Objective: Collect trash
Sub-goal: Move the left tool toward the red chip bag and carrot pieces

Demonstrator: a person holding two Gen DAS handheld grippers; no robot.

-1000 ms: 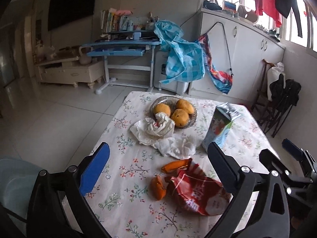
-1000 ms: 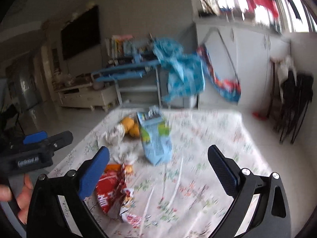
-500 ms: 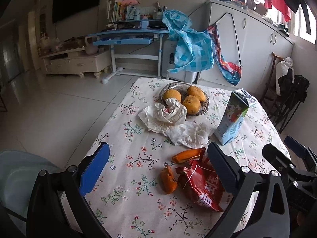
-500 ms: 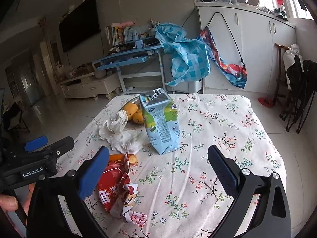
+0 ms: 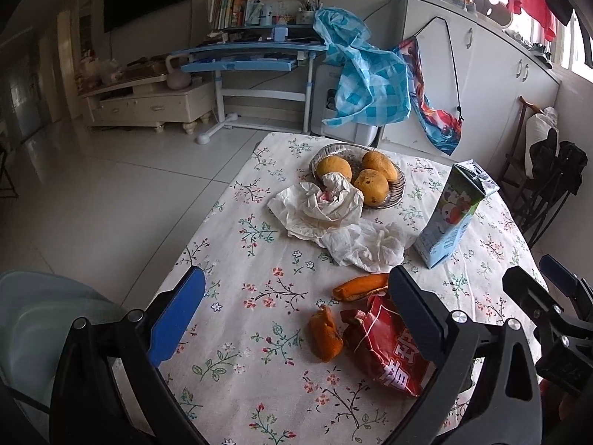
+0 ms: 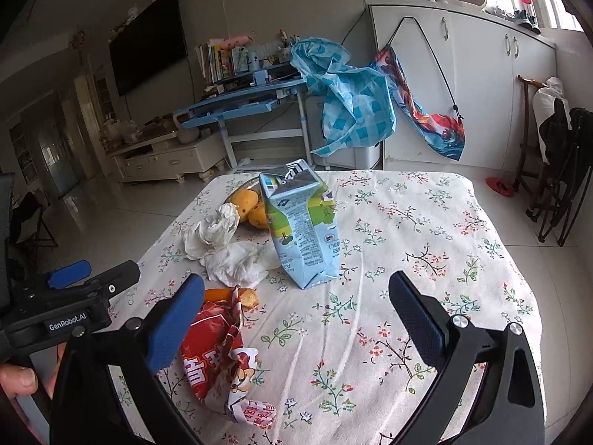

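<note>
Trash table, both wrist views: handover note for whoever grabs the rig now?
Left gripper: open, empty, above the near table edge.
Right gripper: open, empty, over the tablecloth.
Trash on the table: red snack bag, two orange peels beside it, crumpled tissues, upright juice carton.
Mangoes sit in the fruit dish; one tissue leans on its rim.
Done: nothing collected.
Left: everything; no bin is clearly visible in either view.
</note>
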